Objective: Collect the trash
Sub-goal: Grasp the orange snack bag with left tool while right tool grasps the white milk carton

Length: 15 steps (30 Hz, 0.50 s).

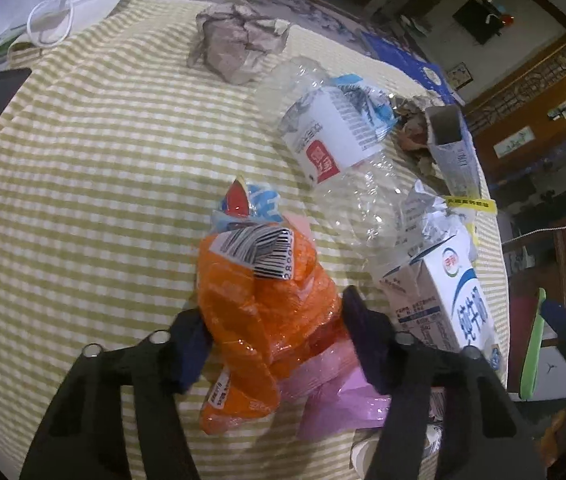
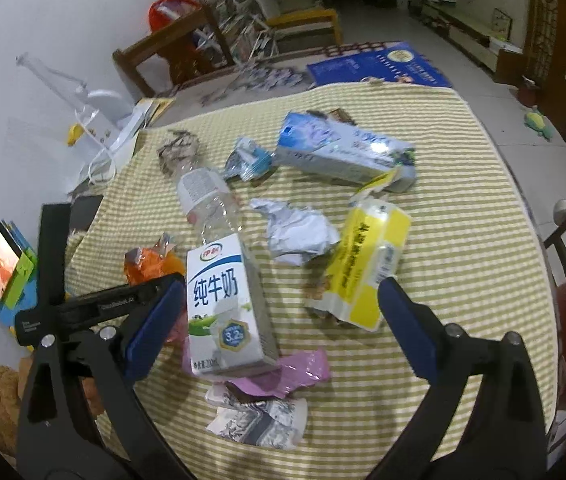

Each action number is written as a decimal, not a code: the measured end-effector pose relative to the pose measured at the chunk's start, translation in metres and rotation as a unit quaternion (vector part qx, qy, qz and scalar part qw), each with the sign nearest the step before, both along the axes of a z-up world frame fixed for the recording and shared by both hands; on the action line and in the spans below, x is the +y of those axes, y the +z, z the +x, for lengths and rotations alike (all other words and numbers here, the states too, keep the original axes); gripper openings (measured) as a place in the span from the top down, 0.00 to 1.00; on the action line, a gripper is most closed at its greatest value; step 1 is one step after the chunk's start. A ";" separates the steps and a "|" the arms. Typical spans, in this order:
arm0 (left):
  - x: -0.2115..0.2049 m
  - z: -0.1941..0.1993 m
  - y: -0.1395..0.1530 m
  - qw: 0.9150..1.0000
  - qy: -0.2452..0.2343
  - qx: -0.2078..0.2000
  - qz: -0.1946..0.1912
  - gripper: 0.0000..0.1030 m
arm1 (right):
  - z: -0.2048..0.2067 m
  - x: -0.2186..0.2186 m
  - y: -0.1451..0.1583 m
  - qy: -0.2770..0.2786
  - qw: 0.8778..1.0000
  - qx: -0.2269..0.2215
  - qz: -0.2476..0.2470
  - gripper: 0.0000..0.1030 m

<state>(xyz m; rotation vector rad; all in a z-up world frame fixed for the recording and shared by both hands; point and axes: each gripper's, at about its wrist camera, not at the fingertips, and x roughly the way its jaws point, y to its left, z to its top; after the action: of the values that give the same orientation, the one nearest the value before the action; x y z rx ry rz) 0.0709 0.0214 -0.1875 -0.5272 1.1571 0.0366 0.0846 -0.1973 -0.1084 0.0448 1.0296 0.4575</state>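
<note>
Trash: litter lies scattered over a green-and-white striped cloth (image 2: pixel 463 208) on a table.
Left gripper (image 1: pixel 275 332): angled down at the cloth, its two dark pads set against either side of an orange bag (image 1: pixel 259 300); they press on the crumpled plastic.
Orange bag: crumpled, with a barcode sticker on top; it rests on the cloth near the table's near edge, touching a pink wrapper (image 1: pixel 331 392) that lies partly under it.
Right gripper (image 2: pixel 279 320): jaws stand wide apart with nothing pinched; it hangs above a milk carton (image 2: pixel 227 304), which sits between the blue pads without touching either.
Milk carton: white with blue lettering, lying on its back on the cloth, its lower end on the pink wrapper.
Bottle (image 2: pixel 211 204): clear plastic, on its side, its base end against the carton's top.
Paper (image 2: pixel 299 232): white crumpled ball just right of the bottle in the right wrist view.
Yellow pack (image 2: pixel 367 264): flattened wrapper beside the paper, just by the right pad.
Blue box (image 2: pixel 343 152): long carton lying farther back on the cloth.
Brown wad (image 1: pixel 239 44): crumpled paper at the far side, well apart from the rest.
Grey wrapper (image 2: pixel 259 420): printed scrap at the near edge, just below the pink wrapper.
</note>
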 end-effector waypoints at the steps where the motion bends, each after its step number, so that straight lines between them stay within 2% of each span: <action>1: 0.001 -0.001 0.004 1.000 0.000 -0.009 0.004 0.49 | 0.001 0.004 -0.002 0.006 1.000 0.004 -0.003 0.07; 10: 0.015 -0.001 0.045 0.995 0.027 -0.077 0.061 0.49 | 0.007 0.054 -0.031 0.087 0.995 0.043 -0.038 0.07; 15: 0.024 -0.012 0.065 0.990 0.028 -0.108 0.086 0.48 | 0.006 0.071 -0.045 0.109 0.990 0.050 -0.071 0.07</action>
<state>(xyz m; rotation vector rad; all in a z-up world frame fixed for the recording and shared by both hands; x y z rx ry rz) 0.0588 0.0453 -0.1225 -0.3990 0.9182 0.1240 0.0906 -0.1266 -0.1530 -0.1743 1.1681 0.5838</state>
